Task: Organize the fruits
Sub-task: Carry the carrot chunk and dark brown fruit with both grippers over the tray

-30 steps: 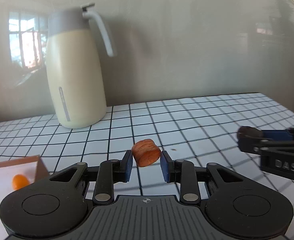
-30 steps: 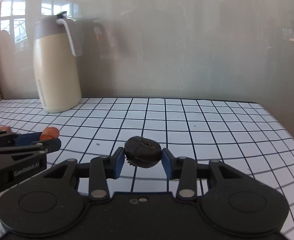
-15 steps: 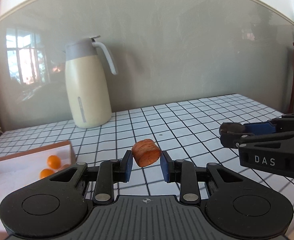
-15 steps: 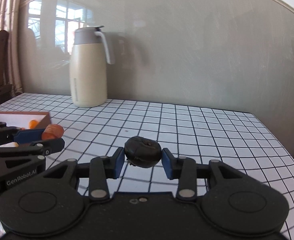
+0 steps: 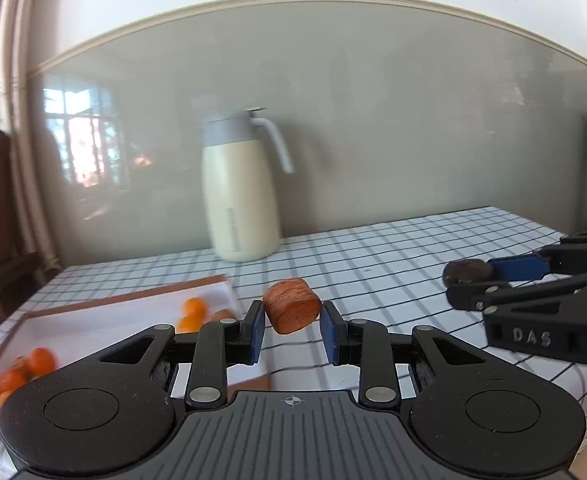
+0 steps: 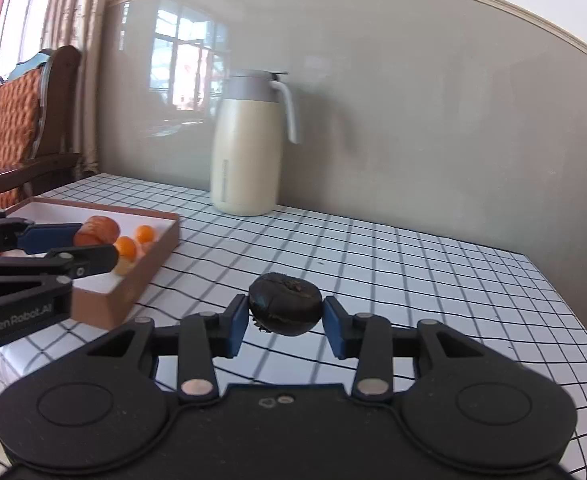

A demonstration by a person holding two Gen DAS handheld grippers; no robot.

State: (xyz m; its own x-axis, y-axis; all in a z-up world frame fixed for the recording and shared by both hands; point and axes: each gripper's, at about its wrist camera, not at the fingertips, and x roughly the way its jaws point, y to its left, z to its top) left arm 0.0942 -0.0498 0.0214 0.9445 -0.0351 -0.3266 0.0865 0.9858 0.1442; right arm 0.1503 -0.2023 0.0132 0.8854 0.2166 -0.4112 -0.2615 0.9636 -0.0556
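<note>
My left gripper is shut on a reddish-orange fruit and holds it above the table, near the right end of a brown box with a white inside. In the right wrist view the same gripper with the fruit hangs over the box. My right gripper is shut on a dark, near-black round fruit, above the checked tablecloth; it shows at the right of the left wrist view. Several small orange fruits lie in the box.
A cream jug with a grey lid and handle stands at the back against the wall. The checked tablecloth covers the table; its right edge drops off. A wooden chair with orange upholstery stands at the left.
Both grippers have pulled back and risen, each still holding its fruit. The jug looks smaller and farther. The box with the small orange fruits has come more into view at the left.
</note>
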